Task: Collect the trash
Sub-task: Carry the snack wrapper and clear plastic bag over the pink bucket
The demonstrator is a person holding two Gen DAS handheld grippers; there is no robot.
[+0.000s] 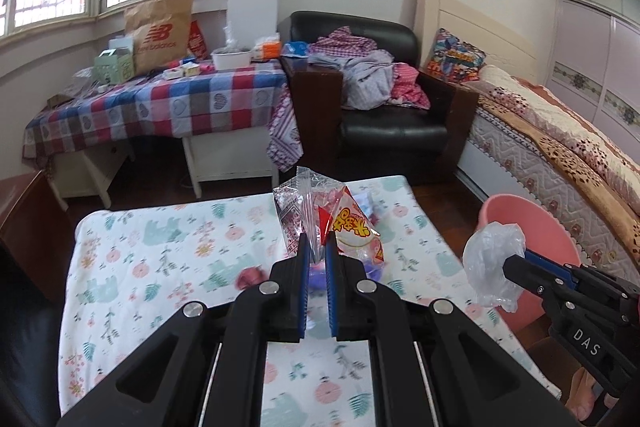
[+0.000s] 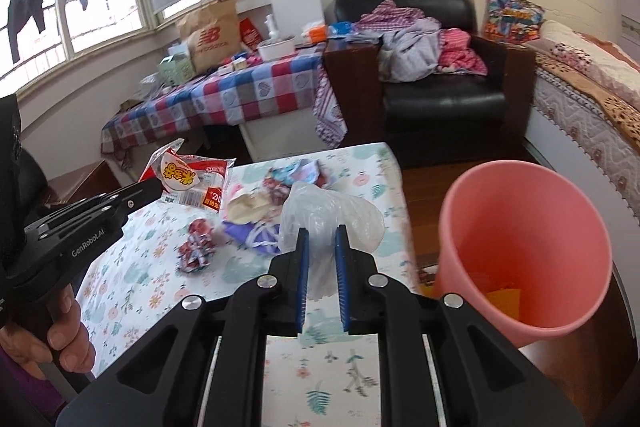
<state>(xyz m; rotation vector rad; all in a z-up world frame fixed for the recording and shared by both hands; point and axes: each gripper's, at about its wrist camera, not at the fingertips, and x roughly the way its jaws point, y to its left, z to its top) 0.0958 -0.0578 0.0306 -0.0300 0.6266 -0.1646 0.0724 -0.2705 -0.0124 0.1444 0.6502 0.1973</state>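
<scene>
Right gripper (image 2: pixel 321 247) first: its blue pads are pinched on a crumpled clear plastic bag (image 2: pixel 328 219), which bulges above and ahead of the fingertips, off the cloth. To the right of those fingers the pink bin (image 2: pixel 524 251) gapes open, something yellow at its bottom, standing on the floor beside the table. Over to the left gripper (image 1: pixel 316 247): closed on the clear end of a snack wrapper (image 1: pixel 340 223), red and yellow print fanning up beyond the tips. Both pieces look featherlight, limp and slick, so a pinch on a bunched fold seems the safest hold; a loose flap could slide out. Ahead of the right fingers more trash lies on the floral tablecloth (image 2: pixel 132 279): a red crumpled wrapper (image 2: pixel 198 247) to the left, purple paper (image 2: pixel 252 233) just beyond the tips. The table edge runs close beside the bin's rim, with open air between for swinging across. Farther off, the black armchair (image 2: pixel 440 99) sits well clear.
</scene>
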